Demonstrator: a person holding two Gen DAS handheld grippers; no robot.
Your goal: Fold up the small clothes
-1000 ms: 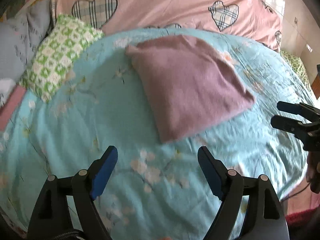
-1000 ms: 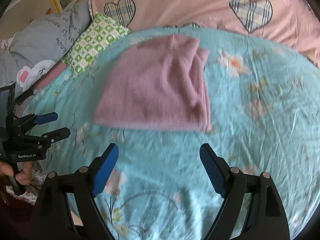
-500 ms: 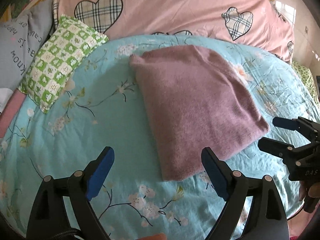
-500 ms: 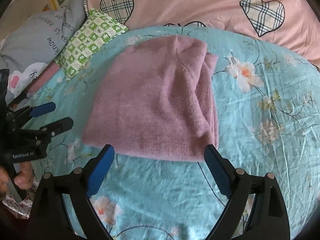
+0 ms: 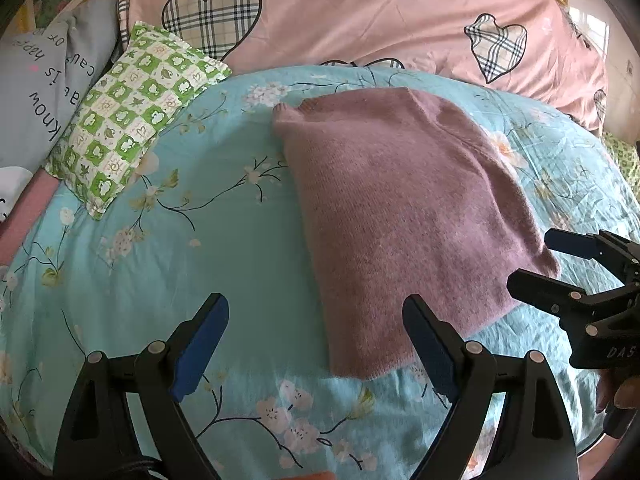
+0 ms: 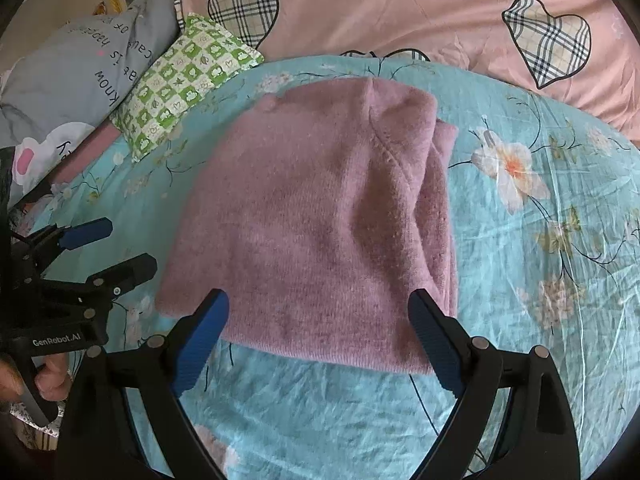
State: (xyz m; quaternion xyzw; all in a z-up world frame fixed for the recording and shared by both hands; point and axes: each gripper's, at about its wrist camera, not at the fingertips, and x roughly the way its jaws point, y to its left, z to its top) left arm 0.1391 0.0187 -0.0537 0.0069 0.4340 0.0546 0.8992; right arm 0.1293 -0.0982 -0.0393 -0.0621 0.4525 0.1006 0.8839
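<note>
A mauve knitted garment (image 5: pixel 400 208) lies folded into a rough rectangle on the teal floral sheet (image 5: pixel 180 240). My left gripper (image 5: pixel 316 320) hovers open over the sheet at the garment's near left corner, and its right finger overlaps the hem. In the right wrist view the same garment (image 6: pixel 320 208) fills the middle. My right gripper (image 6: pixel 320 312) is open above the near hem, with the knit showing between its blue pads but not pressed. Each gripper appears in the other's view: the right gripper (image 5: pixel 536 264) by the garment's right corner, the left gripper (image 6: pixel 120 246) beside its left edge.
A green checked pillow (image 5: pixel 132 120) and a grey printed pillow (image 5: pixel 44 92) lie at the far left. A pink quilt with plaid hearts (image 5: pixel 380 20) runs along the back. A person's hand (image 6: pixel 48 376) holds the left gripper's handle.
Both grippers have moved in toward the garment, which now looks larger and closer. Their jaws stand a little wider than a second ago. The garment itself has not shifted.
</note>
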